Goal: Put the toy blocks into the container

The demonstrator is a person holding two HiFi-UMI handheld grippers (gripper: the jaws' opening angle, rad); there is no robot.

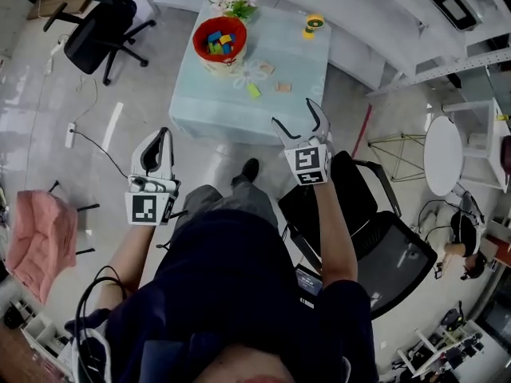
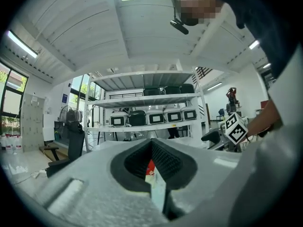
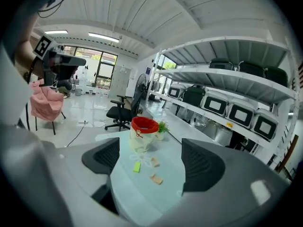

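Observation:
A red-rimmed container (image 1: 219, 40) (image 3: 143, 132) with several coloured blocks in it stands on a table with a pale blue cloth (image 1: 295, 62). On the cloth in front of it lie a green block (image 1: 254, 91) (image 3: 137, 166) and two tan blocks (image 1: 267, 69) (image 1: 283, 87) (image 3: 156, 178). My right gripper (image 1: 295, 116) (image 3: 151, 162) is open and empty, held short of the table's near edge and aimed at the blocks. My left gripper (image 1: 160, 136) (image 2: 154, 167) hangs lower left, away from the table. Its pads are closed to a thin slit with nothing in them.
A yellow tape roll (image 1: 314, 25) and flowers (image 1: 233, 2) sit at the table's far side. A black office chair (image 1: 104, 22) stands left of it, another black chair (image 1: 375, 238) by my right side. Pink cloth (image 1: 36, 242) hangs at the left. Shelves (image 3: 227, 93) run behind the table.

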